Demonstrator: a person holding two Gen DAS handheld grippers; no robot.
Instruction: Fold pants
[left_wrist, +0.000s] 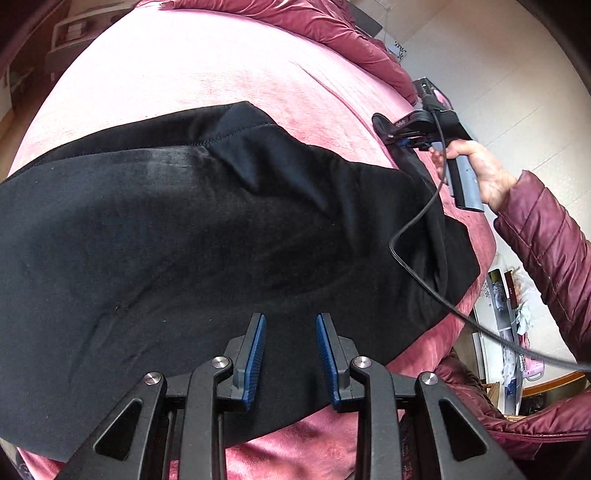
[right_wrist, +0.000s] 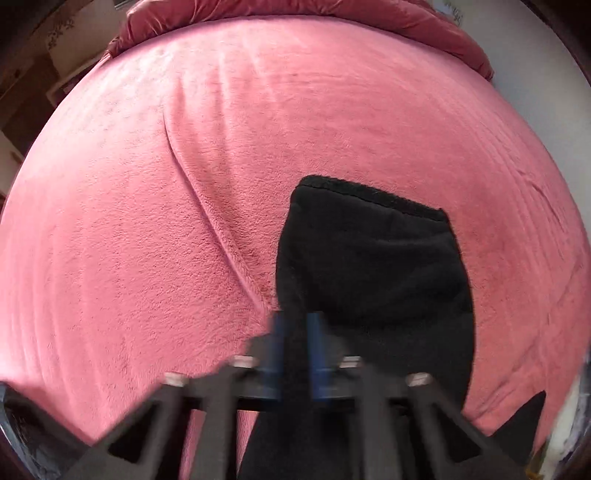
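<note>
With the right gripper (right_wrist: 295, 350) closed on the black pants (left_wrist: 221, 240) and the left gripper (left_wrist: 290, 354) hovering open, both edges should be lifted evenly over the bed (right_wrist: 147, 184).

Both fisheye views bent strongly toward dark, vignetted corners. Soft daylight lit the plush pink bed cover (left_wrist: 207, 74), which looked washed out to pale pink at the top of the left wrist view. The black fabric pants (left_wrist: 184, 240) showed little detail. The right wrist view was motion-blurred, smearing the black blue-padded right gripper (right_wrist: 295, 347).
</note>
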